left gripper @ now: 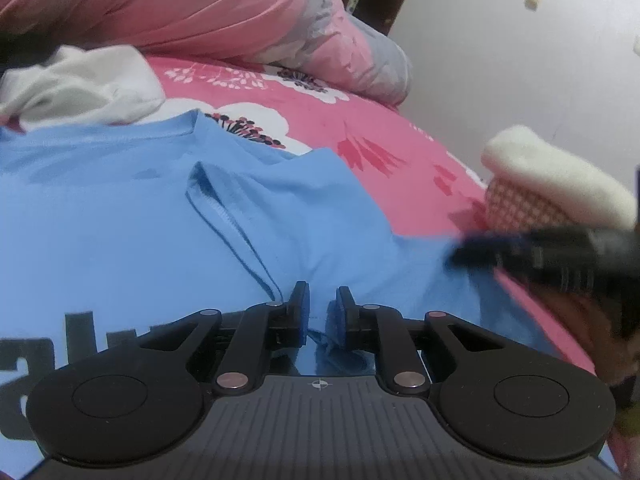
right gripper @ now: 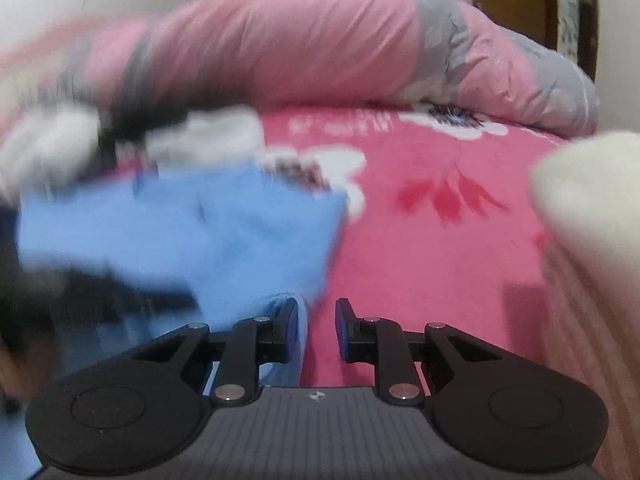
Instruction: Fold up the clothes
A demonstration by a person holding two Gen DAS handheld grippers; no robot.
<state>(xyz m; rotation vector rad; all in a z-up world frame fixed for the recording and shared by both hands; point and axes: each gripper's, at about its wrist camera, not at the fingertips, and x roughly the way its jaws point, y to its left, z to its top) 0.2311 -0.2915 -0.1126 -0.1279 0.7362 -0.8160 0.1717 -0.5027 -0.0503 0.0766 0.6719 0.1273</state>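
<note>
Both claws sit low over the blue T-shirt (left gripper: 132,208) spread on the pink floral bedcover (left gripper: 360,128): our left gripper (left gripper: 319,312) has its jaws slightly apart with a pinch of blue cloth bunched between them but not clamped, while our right gripper (right gripper: 318,330) stands at the shirt's right edge, jaws a little apart, cloth against the left pad only (that view is smeared, so we may be misreading the contact). We judge the shirt's long axis runs away from us, collar (left gripper: 180,130) at the far end, so the left hand is nearer its middle.
</note>
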